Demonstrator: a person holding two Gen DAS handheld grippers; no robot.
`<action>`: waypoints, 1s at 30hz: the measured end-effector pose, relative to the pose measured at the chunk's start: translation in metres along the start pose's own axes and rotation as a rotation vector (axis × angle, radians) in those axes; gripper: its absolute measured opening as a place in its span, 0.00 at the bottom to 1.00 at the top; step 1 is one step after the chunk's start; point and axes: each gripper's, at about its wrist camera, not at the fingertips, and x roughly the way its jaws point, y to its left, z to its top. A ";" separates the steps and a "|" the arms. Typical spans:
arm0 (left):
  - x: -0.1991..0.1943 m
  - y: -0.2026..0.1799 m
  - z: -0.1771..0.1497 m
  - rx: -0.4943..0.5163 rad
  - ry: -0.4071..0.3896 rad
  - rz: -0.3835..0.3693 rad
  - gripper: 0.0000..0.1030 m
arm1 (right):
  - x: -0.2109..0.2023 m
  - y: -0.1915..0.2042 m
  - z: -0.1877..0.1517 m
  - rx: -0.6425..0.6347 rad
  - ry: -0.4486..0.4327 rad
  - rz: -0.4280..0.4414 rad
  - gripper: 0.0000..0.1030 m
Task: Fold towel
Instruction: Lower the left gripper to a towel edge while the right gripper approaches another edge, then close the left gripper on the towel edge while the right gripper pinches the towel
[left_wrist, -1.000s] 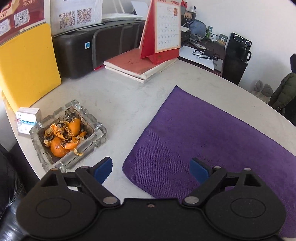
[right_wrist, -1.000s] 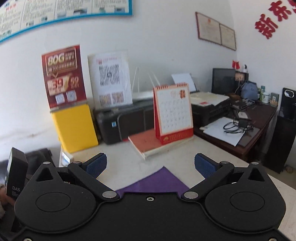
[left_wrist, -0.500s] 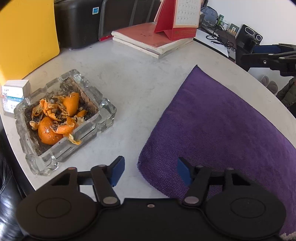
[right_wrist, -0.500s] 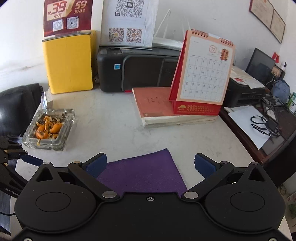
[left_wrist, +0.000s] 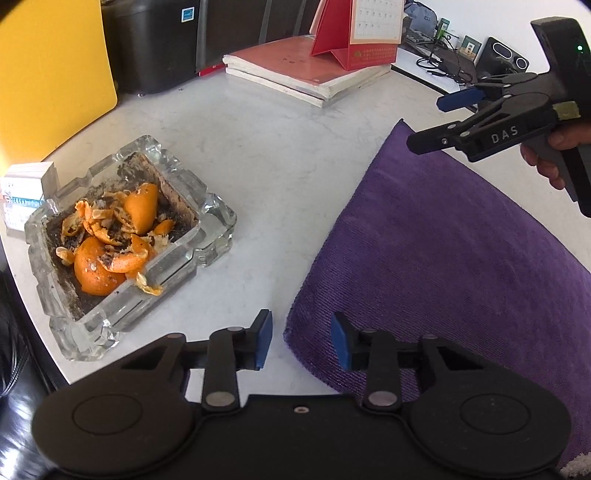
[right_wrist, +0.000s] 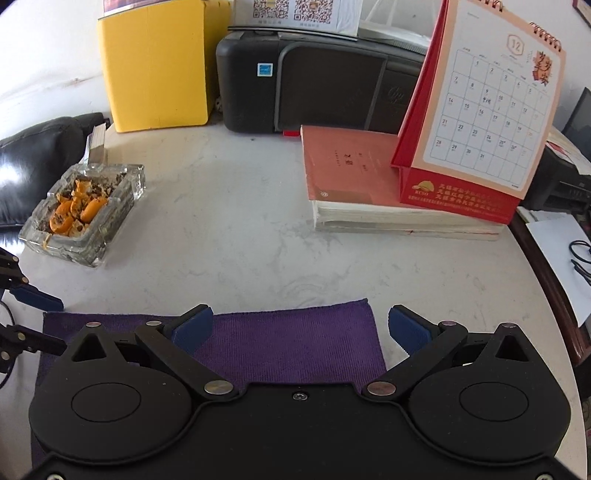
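Note:
A purple towel (left_wrist: 443, 258) lies flat on the white marble table (left_wrist: 277, 155). My left gripper (left_wrist: 302, 341) sits low at the towel's near left corner. Its jaws are closing, the corner's edge lies between the blue pads (left_wrist: 264, 339), and the pads do not press on it. In the right wrist view the towel (right_wrist: 288, 343) shows its far edge, and my right gripper (right_wrist: 300, 328) stands wide open over the far right corner. A hand holds that right gripper (left_wrist: 432, 122) above the towel's far corner. The left gripper (right_wrist: 44, 321) pokes in at the left edge.
A glass ashtray (left_wrist: 214, 236) full of orange peel stands left of the towel. Behind it are a yellow box (right_wrist: 155, 66), a black printer (right_wrist: 314, 85), and a stack of books (right_wrist: 351, 177) bearing a red desk calendar (right_wrist: 480, 122). The table's rounded edge runs close on the right.
The left jaws have narrowed around the towel's near corner. The right gripper swung down toward the table, came over the towel's far corner, and entered the left wrist view.

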 end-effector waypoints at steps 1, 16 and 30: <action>-0.001 0.000 -0.001 0.007 0.002 -0.004 0.27 | 0.004 -0.001 0.000 -0.009 0.006 0.008 1.00; 0.001 0.001 0.003 -0.010 0.014 -0.065 0.17 | 0.030 -0.030 -0.003 0.038 0.059 0.063 1.00; 0.004 0.003 0.004 0.021 0.009 -0.047 0.06 | 0.035 -0.029 -0.006 -0.024 0.055 0.055 0.94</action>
